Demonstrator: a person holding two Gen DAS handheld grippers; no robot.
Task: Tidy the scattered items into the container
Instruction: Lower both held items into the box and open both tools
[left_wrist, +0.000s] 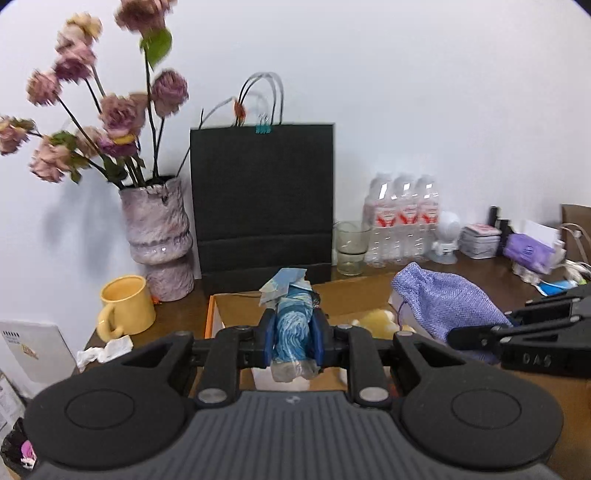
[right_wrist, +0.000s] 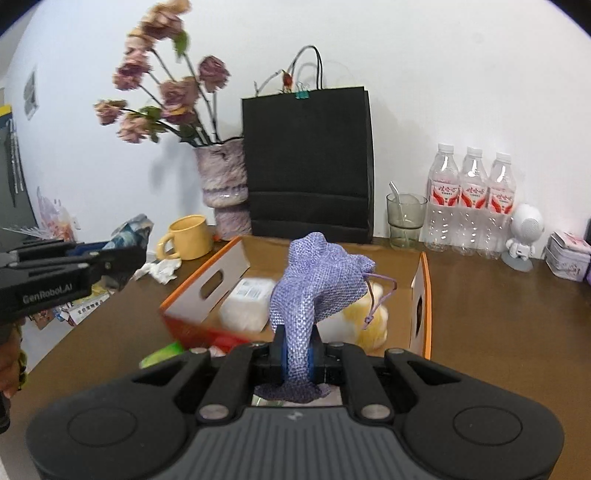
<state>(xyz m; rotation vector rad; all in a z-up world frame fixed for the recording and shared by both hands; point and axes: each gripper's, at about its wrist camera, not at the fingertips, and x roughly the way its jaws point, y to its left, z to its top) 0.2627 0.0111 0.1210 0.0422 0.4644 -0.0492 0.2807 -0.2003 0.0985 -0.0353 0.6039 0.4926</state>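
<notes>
My left gripper (left_wrist: 293, 332) is shut on a blue swirl-patterned packet (left_wrist: 291, 325) and holds it above the near left part of the open orange-edged cardboard box (left_wrist: 212, 317). My right gripper (right_wrist: 297, 350) is shut on a purple mesh drawstring pouch (right_wrist: 317, 280) and holds it over the same box (right_wrist: 424, 306). The pouch also shows in the left wrist view (left_wrist: 443, 299), with the right gripper's side (left_wrist: 517, 332) at the right. Inside the box lie a white packet (right_wrist: 247, 302) and a yellow soft item (right_wrist: 369, 321). The left gripper (right_wrist: 74, 266) shows at the left of the right wrist view.
A yellow mug (left_wrist: 125, 306), crumpled tissue (left_wrist: 105, 349), a vase of dried flowers (left_wrist: 159, 236), a black paper bag (left_wrist: 262, 199), a glass (left_wrist: 351, 247), three water bottles (left_wrist: 402, 221), a small white figure (right_wrist: 524, 236) and tins (right_wrist: 569, 254) stand on the brown table around the box.
</notes>
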